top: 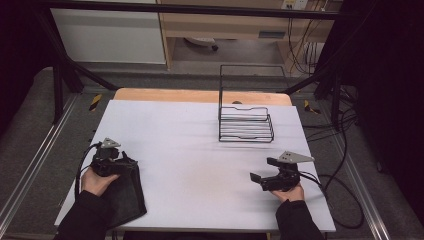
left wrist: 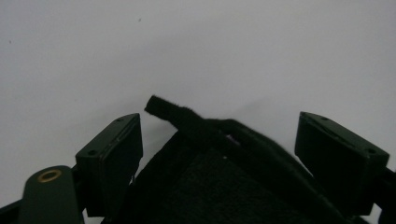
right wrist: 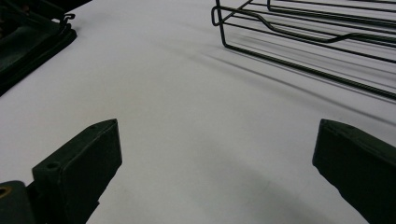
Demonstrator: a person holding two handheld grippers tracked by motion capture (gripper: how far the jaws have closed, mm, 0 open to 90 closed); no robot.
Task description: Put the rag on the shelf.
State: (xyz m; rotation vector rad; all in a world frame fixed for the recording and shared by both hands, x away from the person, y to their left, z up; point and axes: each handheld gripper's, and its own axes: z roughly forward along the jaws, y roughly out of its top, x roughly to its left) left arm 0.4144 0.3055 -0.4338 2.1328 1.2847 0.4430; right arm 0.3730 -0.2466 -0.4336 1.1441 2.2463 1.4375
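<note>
Black fabric pouch (top: 124, 192) lay at the worktop's (top: 200, 150) near-left corner, left tool (left wrist: 219, 140) open astride its edge, right tool (top: 261, 170) open, empty, well short of the wire rack (top: 246, 125).

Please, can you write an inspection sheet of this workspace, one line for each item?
Surface: white table top, flat, bare in the middle.
Job's things: black fabric bag lying at the near left corner; one corner of it sits between the left gripper's jaws.
Clutter: black wire rack standing at the far right of the table.
Grippers: left gripper open, jaws either side of the bag; right gripper open, holding nothing.
Cables: black cables trail off the right edge.
Surroundings: dark metal frame, wooden furniture behind.
</note>
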